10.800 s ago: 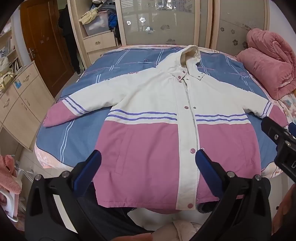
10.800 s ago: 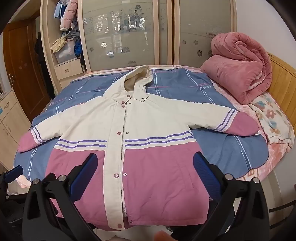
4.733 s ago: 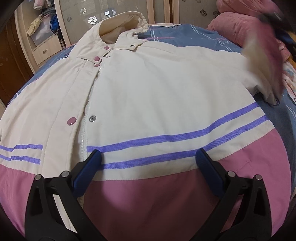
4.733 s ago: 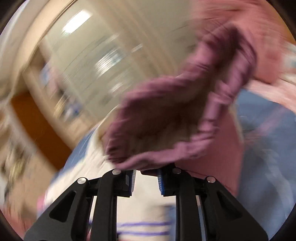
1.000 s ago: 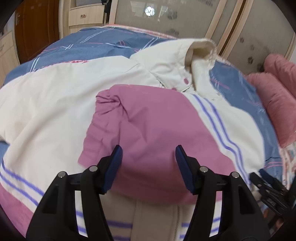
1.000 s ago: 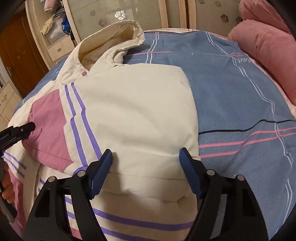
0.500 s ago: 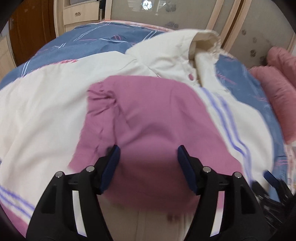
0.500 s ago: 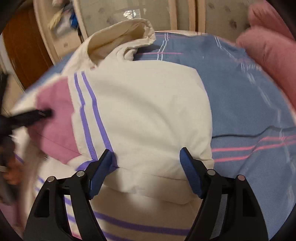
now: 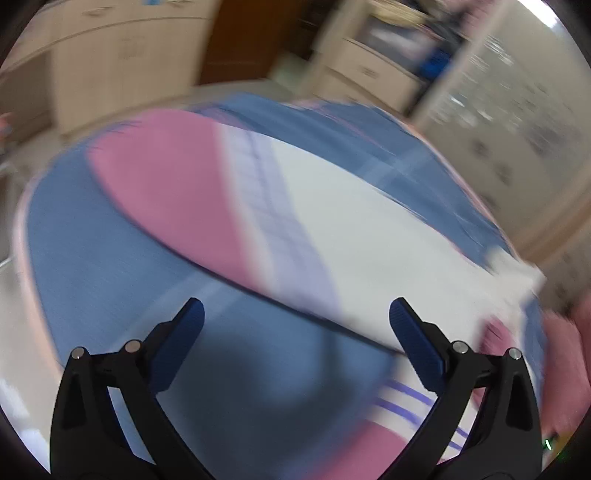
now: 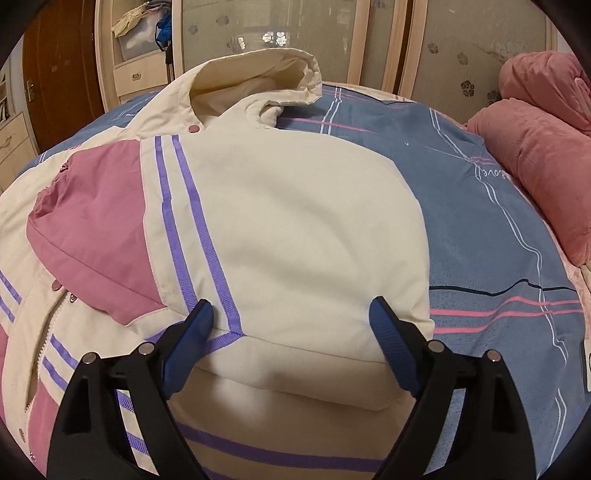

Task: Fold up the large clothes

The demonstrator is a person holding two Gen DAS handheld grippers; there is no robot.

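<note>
The word "Love" is showing in white script on the blue bedsheet, to the right of the jacket; no other writing can be read. The jacket, cream with pink panels and purple stripes, is lying on the bedsheet with one sleeve folded across its chest and its hood pointing toward the wardrobe doors. A rolled pink blanket is lying right of the jacket, partly cut off by the frame edge. The right gripper is opening over the folded sleeve, its jaws spread and no pad pressing the cloth. The left wrist view is heavily blurred: the jacket's other sleeve is lying stretched over the bedsheet, and the left gripper is opening wide above bare sheet, holding nothing. Furniture behind the jacket there is too smeared to make out.
</note>
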